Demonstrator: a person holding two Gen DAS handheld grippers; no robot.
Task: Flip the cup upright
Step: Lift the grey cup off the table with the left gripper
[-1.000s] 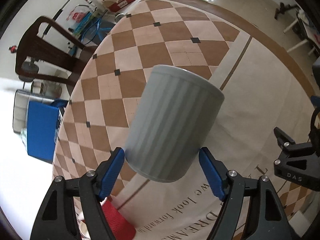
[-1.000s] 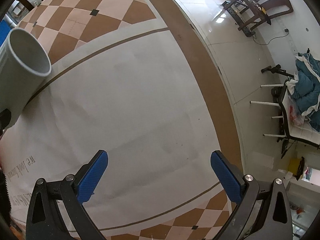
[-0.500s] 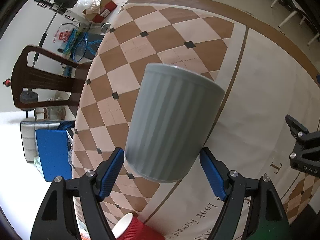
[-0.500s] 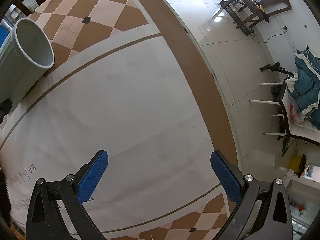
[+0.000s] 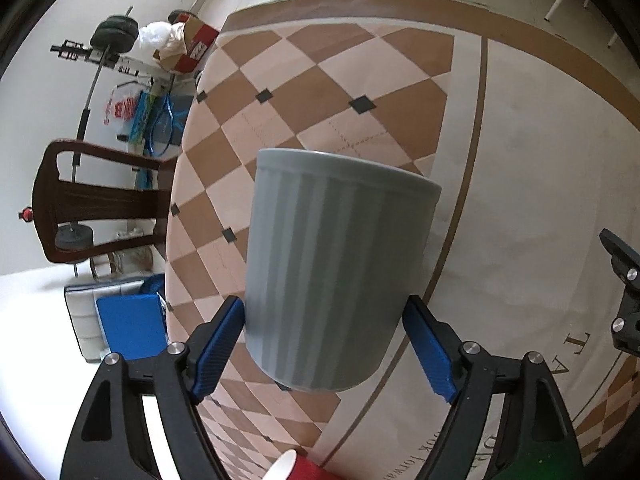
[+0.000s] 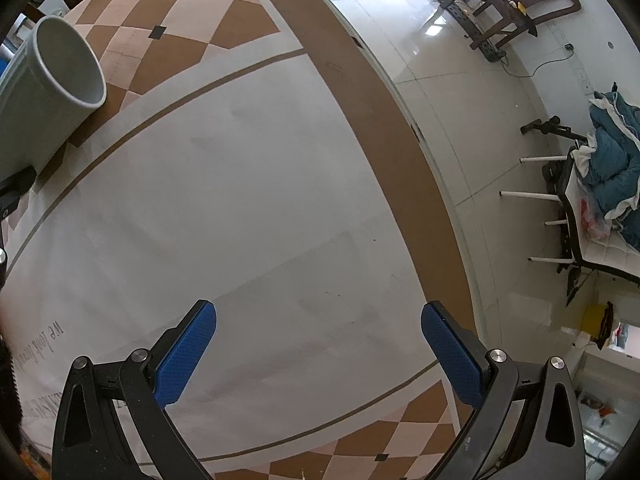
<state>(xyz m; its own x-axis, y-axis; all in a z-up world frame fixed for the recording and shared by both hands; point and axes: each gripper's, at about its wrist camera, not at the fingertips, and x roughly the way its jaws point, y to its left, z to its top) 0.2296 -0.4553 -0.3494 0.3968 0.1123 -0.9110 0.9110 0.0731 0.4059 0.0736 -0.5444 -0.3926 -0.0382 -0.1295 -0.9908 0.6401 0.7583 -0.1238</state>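
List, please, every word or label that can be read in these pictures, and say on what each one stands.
"we look forwa": tablecloth, script at the left edge, cut off.
"TA": tablecloth, large capitals in the left wrist view; the rest is hidden.
Red box on the floor: white print, too blurred to read.
Grey cup: no text.

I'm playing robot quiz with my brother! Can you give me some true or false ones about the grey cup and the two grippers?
1. The grey cup sits between the blue fingers of the left gripper. True.
2. The right gripper is holding the cup. False: it is open over the tablecloth, with nothing between its fingers.
3. The cup is full of water. False: the right wrist view looks into its open mouth, and the inside looks empty.
4. A red cup peeks in at the bottom of the left wrist view. True.
5. The tablecloth is plain blue. False: it is white with brown and peach diamonds.
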